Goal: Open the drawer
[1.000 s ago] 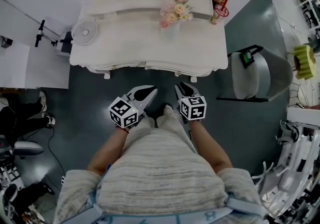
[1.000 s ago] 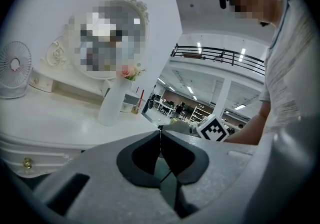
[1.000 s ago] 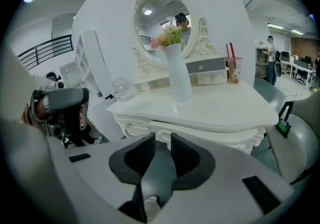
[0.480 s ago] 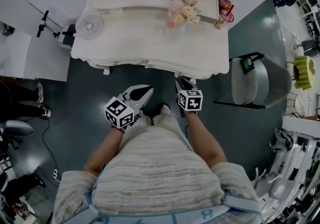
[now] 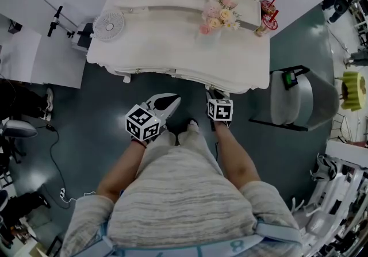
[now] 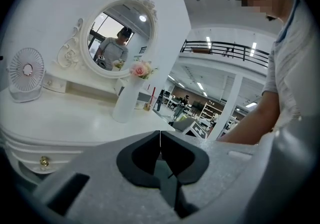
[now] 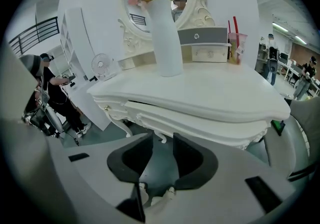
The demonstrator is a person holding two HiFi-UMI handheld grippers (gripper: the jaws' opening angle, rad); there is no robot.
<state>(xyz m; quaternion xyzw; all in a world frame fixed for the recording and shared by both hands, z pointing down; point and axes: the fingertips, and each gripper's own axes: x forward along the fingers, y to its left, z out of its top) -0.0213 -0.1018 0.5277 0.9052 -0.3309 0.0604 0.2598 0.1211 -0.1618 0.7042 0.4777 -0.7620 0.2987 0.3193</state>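
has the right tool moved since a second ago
Yes. The right tool has closed in on the table's front edge, its tip now at that edge. Its jaws have just been opening, with nothing between them.

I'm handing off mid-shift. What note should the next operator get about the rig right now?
Left gripper: shut, empty, held in front of the dressing table.
Right gripper: jaws have just been opening, nothing between them, aimed at the table's front edge.
Drawer front looks shut; its gold knob is untouched.
Done: approach only. To do: grasp the knob, pull the drawer out.
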